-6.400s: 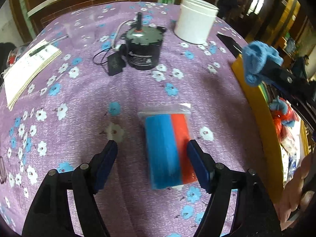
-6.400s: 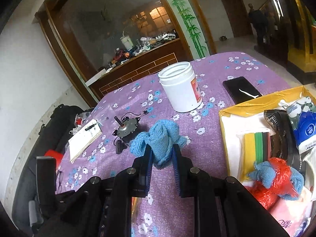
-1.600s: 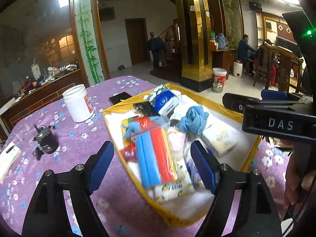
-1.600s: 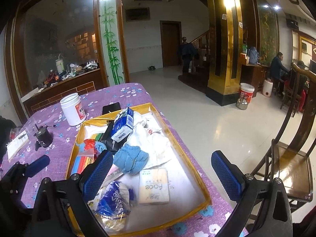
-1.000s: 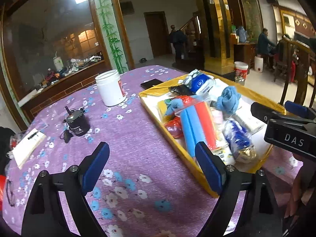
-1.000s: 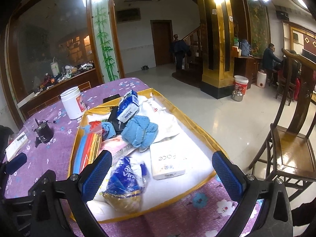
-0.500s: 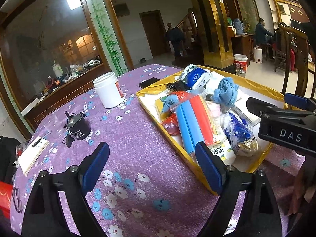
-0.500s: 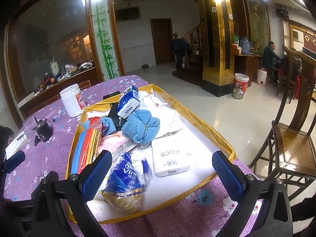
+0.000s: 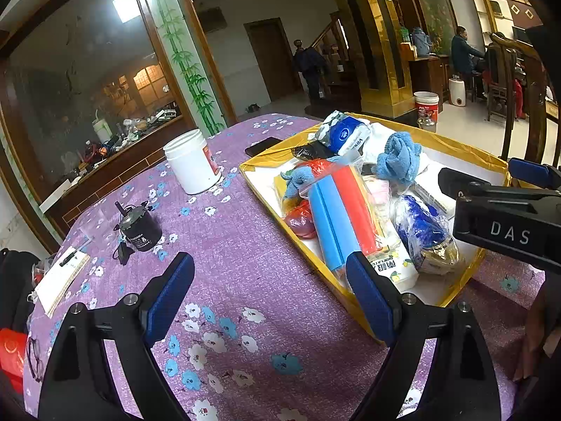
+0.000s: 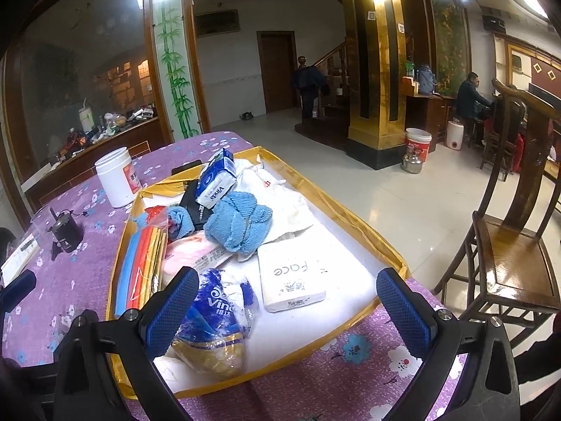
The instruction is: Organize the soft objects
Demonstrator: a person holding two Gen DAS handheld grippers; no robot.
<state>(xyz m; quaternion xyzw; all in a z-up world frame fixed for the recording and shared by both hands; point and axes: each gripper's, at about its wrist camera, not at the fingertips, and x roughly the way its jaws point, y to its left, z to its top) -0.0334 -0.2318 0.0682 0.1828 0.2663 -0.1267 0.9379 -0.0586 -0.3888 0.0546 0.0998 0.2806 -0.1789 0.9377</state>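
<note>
Resting on a purple flowered tablecloth [image 9: 245, 256], the yellow-rimmed tray [image 10: 354, 210] serves as the reference landmark. The left gripper [image 9: 270, 287] stands with its blue pads wide apart and holds nothing; it hovers over the cloth just outside the tray's long left edge. The right gripper [image 10: 287, 301] is likewise spread wide and empty, poised above the tray's near end.

Inside the tray:
- A blue knitted cloth [image 10: 238, 224] lies near the middle, partly on a white fabric bag [image 10: 287, 207].
- A bagged pack of blue and red sponge strips [image 9: 343, 217] lies along the left side.
- A white tissue pack [image 10: 291, 280] lies flat toward the near end.
- A blue-printed plastic bag [image 10: 214, 315] lies at the near left corner.
- A blue and white tissue packet [image 10: 215, 179] leans at the far end.

Outside the tray, on its left, stand a white jar [image 9: 191, 163] and, farther along the cloth, a small black motor [image 9: 140, 231]. A phone [image 9: 263, 145] lies just beyond the tray's far corner.
</note>
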